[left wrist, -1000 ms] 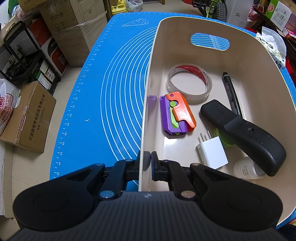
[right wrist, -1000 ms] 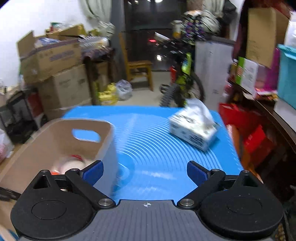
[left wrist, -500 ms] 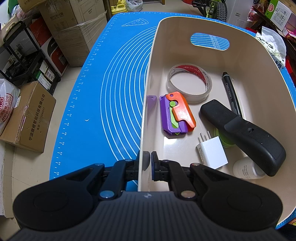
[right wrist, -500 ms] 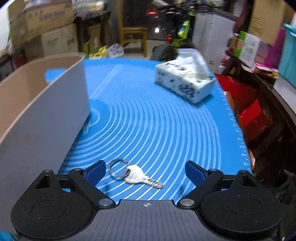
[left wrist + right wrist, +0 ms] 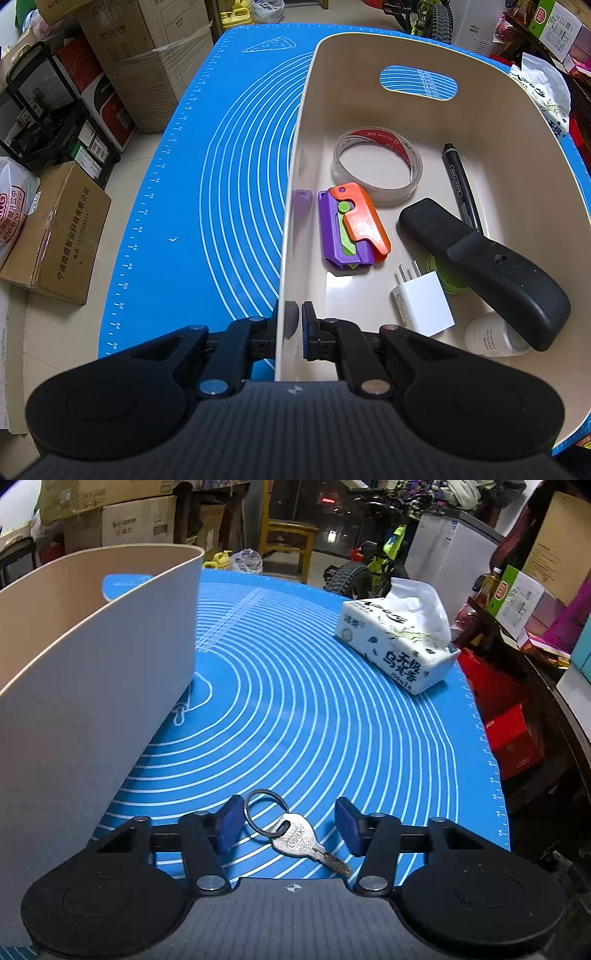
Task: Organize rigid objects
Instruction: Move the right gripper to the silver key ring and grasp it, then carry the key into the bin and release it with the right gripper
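A silver key on a ring (image 5: 291,830) lies on the blue mat (image 5: 314,720) between the blue pads of my right gripper (image 5: 290,825). Its jaws are closing; the pads stand apart from the key on both sides. My left gripper (image 5: 293,325) is shut on the near wall of the beige bin (image 5: 291,221). Inside the bin lie a tape roll (image 5: 376,170), a purple and orange folding toy (image 5: 351,229), a black pen (image 5: 460,184), a black handle-shaped tool (image 5: 487,266), a white charger plug (image 5: 423,302) and a white bottle (image 5: 491,336).
A tissue pack (image 5: 399,642) sits on the mat at the far right. The bin's outer wall (image 5: 85,686) rises just left of my right gripper. Cardboard boxes (image 5: 55,232) stand on the floor left of the table; the mat's right edge (image 5: 487,757) drops off toward red boxes.
My right gripper sank toward the mat, bringing the key between its fingers, and its jaws narrowed around it. The left gripper and the bin stayed put.
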`<action>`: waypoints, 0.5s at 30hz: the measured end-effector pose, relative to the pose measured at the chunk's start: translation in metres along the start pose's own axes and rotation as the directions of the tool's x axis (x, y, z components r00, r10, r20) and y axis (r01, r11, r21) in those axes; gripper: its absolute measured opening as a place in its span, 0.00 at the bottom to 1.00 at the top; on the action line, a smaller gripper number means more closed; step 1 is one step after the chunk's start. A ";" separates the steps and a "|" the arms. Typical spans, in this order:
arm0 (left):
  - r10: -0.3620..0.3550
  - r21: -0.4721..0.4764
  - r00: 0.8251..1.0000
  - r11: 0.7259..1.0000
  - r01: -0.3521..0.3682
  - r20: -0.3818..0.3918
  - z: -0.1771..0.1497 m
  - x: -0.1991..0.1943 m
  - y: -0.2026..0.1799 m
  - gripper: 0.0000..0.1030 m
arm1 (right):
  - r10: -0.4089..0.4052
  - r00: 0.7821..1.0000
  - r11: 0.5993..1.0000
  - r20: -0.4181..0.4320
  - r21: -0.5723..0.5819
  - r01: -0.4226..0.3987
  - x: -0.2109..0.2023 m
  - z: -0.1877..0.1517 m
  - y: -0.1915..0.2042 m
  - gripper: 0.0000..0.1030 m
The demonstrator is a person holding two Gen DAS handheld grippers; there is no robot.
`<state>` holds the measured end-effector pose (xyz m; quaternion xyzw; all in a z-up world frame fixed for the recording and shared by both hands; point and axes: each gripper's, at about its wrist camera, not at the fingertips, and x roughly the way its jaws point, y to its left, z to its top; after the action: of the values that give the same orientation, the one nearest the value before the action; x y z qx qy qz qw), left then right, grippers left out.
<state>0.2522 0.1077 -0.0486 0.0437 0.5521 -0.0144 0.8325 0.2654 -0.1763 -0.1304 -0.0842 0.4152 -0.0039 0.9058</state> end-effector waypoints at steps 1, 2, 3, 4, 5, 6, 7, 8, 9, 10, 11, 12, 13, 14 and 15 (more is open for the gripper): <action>0.000 0.000 1.000 1.000 0.000 0.000 0.000 0.000 0.000 0.09 | -0.002 1.000 1.000 0.002 -0.004 0.002 0.000 0.000 0.000 0.55; 0.001 0.000 1.000 1.000 -0.001 0.000 0.000 0.000 0.000 0.09 | -0.002 1.000 1.000 0.001 -0.009 0.002 0.000 0.000 0.000 0.46; 0.001 0.000 1.000 1.000 -0.001 0.000 0.000 0.000 0.000 0.09 | -0.001 1.000 1.000 -0.005 -0.011 0.000 0.001 0.000 0.000 0.39; 0.000 0.000 1.000 1.000 0.000 0.000 0.000 0.000 0.000 0.09 | 0.006 1.000 1.000 -0.008 -0.006 -0.006 0.002 0.000 -0.001 0.39; 0.001 0.000 1.000 1.000 -0.001 0.000 0.000 0.000 0.000 0.09 | 0.007 1.000 1.000 -0.005 -0.001 -0.007 0.002 0.000 -0.001 0.38; 0.000 0.000 1.000 1.000 0.000 0.000 0.000 0.000 0.000 0.09 | 0.008 1.000 1.000 -0.003 0.001 -0.008 0.002 0.000 -0.001 0.27; 0.001 0.000 1.000 1.000 -0.001 0.000 0.000 0.000 0.000 0.09 | 0.009 1.000 1.000 -0.002 0.001 -0.009 0.003 0.000 0.000 0.24; 0.001 0.001 1.000 1.000 -0.001 0.000 0.000 0.000 0.000 0.09 | 0.010 1.000 1.000 0.002 0.002 -0.010 0.002 0.000 0.000 0.22; 0.002 0.002 1.000 1.000 -0.002 0.000 0.000 0.000 0.000 0.09 | 0.016 1.000 1.000 0.008 0.007 -0.016 0.002 0.000 -0.001 0.17; 0.002 0.002 1.000 1.000 -0.002 0.000 -0.001 0.000 0.000 0.09 | 0.018 1.000 1.000 0.013 0.012 -0.018 0.001 0.000 -0.001 0.13; 0.002 0.001 1.000 1.000 -0.002 0.000 -0.001 0.000 0.000 0.09 | 0.017 1.000 1.000 0.016 0.019 -0.017 0.000 -0.001 -0.002 0.13; 0.002 0.001 1.000 1.000 -0.002 0.000 -0.001 0.000 0.000 0.09 | 0.017 1.000 0.999 0.021 0.027 -0.018 -0.001 -0.001 -0.003 0.13; 0.002 0.002 1.000 1.000 -0.002 0.000 -0.001 0.000 0.000 0.09 | 0.019 0.999 0.999 0.025 0.035 -0.020 -0.002 -0.002 -0.004 0.13; 0.002 0.002 1.000 1.000 -0.002 0.000 -0.001 0.000 0.000 0.09 | 0.021 0.999 0.999 0.029 0.041 -0.022 -0.003 -0.003 -0.005 0.13; 0.002 0.002 1.000 1.000 -0.002 0.000 -0.001 0.000 0.000 0.09 | 0.020 0.999 0.999 0.034 0.043 -0.022 -0.005 -0.003 -0.005 0.13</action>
<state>0.2514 0.1074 -0.0485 0.0449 0.5519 -0.0141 0.8326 0.2600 -0.1809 -0.1281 -0.0603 0.4004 -0.0018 0.9143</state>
